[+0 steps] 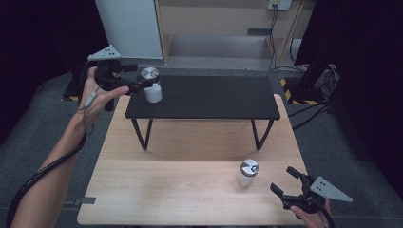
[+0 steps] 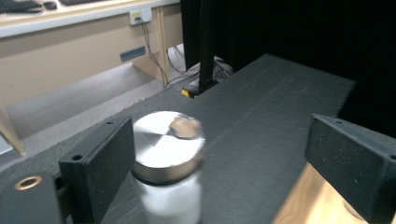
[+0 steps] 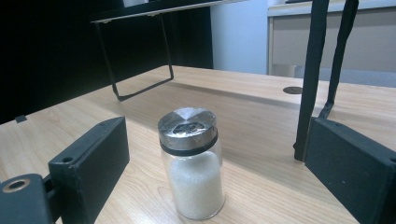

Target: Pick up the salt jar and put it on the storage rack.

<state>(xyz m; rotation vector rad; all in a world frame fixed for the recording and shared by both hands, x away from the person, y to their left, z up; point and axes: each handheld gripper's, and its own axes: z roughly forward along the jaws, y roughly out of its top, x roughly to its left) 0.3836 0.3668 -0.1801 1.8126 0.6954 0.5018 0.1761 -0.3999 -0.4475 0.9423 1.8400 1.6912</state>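
Two small glass shakers with metal caps are in play. One shaker (image 1: 153,86) stands on the far-left corner of the black raised shelf (image 1: 214,97), and the left hand-held gripper (image 1: 138,80) sits around it with jaws spread, released, pads clear of the glass. The second shaker (image 3: 191,163), filled with white grains, stands on the wooden table (image 1: 166,190) near the right front, and the right hand-held gripper (image 1: 285,180) waits just beside it, jaws wide and holding nothing.

These look light but rigid, and glass means smooth and breakable, so a slip or a knock would likely matter. The best hold seems to be the straight glass body below the cap, squeezed gently; the polished cap (image 2: 166,140) looks slicker.

The shelf stands on thin wire legs (image 1: 142,135), so a hard push could rock it. The table top is flat wood grain. Beyond lie grey carpet, a beige wall with a socket, cables and black drapes either side.
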